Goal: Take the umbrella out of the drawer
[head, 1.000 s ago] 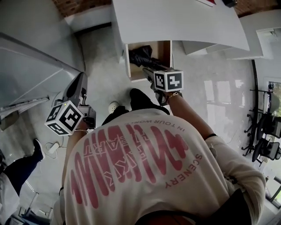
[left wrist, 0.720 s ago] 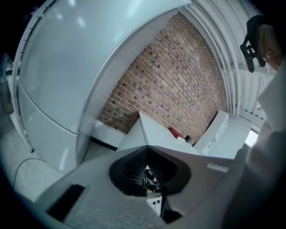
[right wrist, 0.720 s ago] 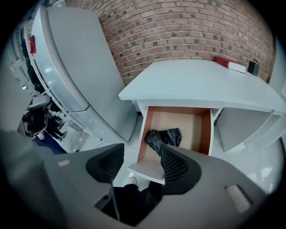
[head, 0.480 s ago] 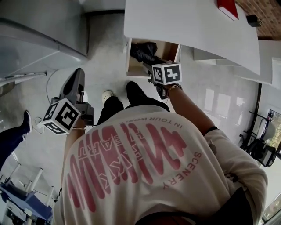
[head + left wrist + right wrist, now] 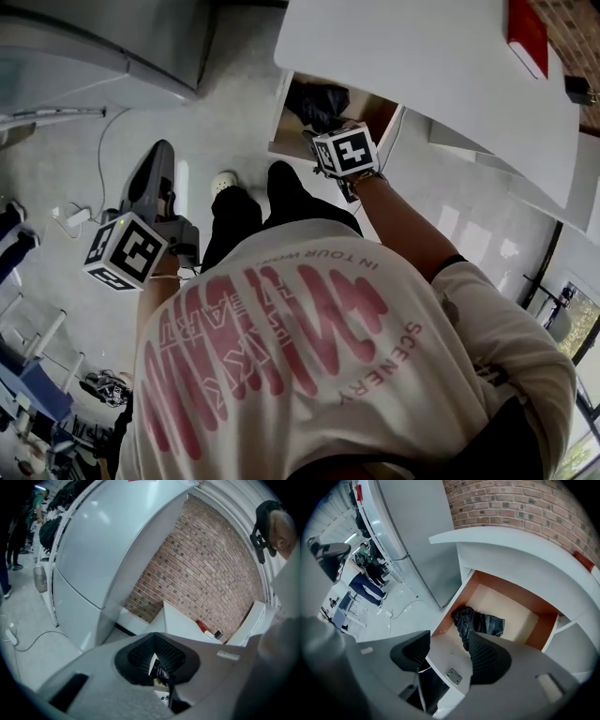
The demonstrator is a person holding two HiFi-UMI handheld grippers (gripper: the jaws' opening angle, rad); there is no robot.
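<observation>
Pale hard floor (image 5: 234,112), brick wall (image 5: 525,503) behind, tall grey cabinet (image 5: 422,536) to one side. White curved desk (image 5: 525,550) with a red book (image 5: 527,37) on top.

Drawer (image 5: 515,609) under the desk is pulled out, wood-coloured inside, mostly bare. Umbrella (image 5: 476,623) is folded, black and crumpled-looking. It lies on the drawer bottom in the near corner, close to the front panel and the side wall nearest the cabinet. Nothing is on top of it.

Right gripper (image 5: 447,656) is over the drawer's front edge, pointing steeply down. Jaws are spread and nothing is pinched. The gap frames the white front panel, and the umbrella sits just past the far pad, not touching it.

Left gripper (image 5: 157,665) is off to the person's side over the floor, well apart from the drawer and aimed at the cabinet and wall. Pads are pressed together at the tips and hold nothing.

My read on the step: drawer opening is done and this is the approach to the grasp. The umbrella isn't touched yet.

Next move, as I see it:
- Push the right gripper forward over the front panel and down into the near corner.
- Keep the jaws wide and turn them to straddle the bundle across its narrow axis.
- Close firmly, since loose fabric may slip or just bunch.
- Lift straight up to clear the panel and the desk's underside.

The left gripper isn't needed unless the drawer shifts.
</observation>
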